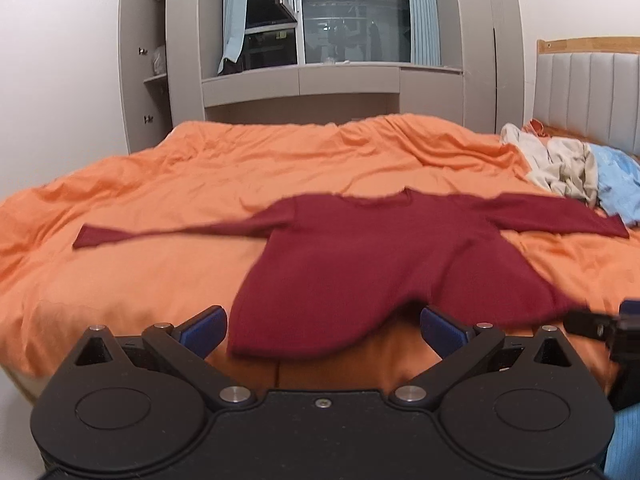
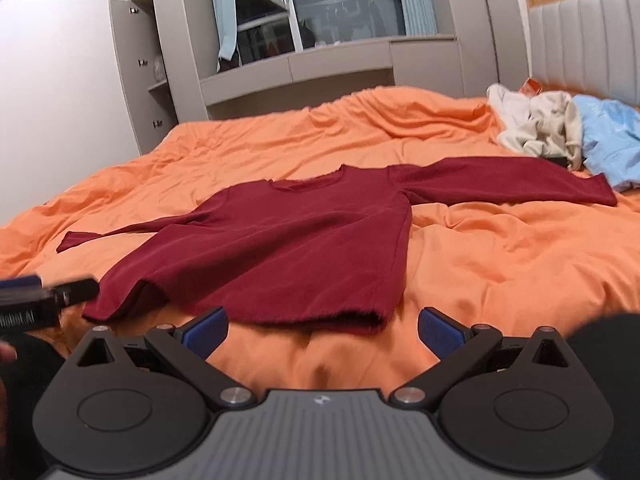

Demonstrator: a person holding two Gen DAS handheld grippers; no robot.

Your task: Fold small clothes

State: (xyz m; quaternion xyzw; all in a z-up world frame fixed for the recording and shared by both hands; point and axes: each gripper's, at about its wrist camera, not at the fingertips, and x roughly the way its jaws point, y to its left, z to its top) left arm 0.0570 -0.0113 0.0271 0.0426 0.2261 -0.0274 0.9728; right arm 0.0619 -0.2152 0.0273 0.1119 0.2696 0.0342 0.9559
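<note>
Dark red long-sleeved knit sweater (image 1: 360, 264) lies flat on the bed's orange wrinkled duvet (image 1: 200, 168), neckline toward the far window, both sleeves spread out sideways. Hem is at the near edge of the bed; its left corner droops slightly over that edge in the left wrist view.

Around it: a pile of cream and beige crumpled clothes (image 2: 536, 128) sits near the right sleeve's cuff, with a light blue garment (image 2: 612, 144) just beside the pile, by the grey padded headboard (image 2: 584, 40). A small dark object peeks out under the pile; can't tell what it is. Grey wardrobe with an open door (image 1: 140, 64) and a dark window (image 1: 352, 20) stand beyond the bed. Nothing lies on the sweater body.

Left hand-held gripper (image 1: 320, 328): blue-padded fingers spread wide, holding nothing, aimed level at the hem's left half, just short of the cloth.

Right hand-held gripper (image 2: 320, 330): likewise released, fingers wide apart, empty, hovering before the hem's right corner. Each gripper's tip shows at the edge of the other's view, so they sit side by side.
</note>
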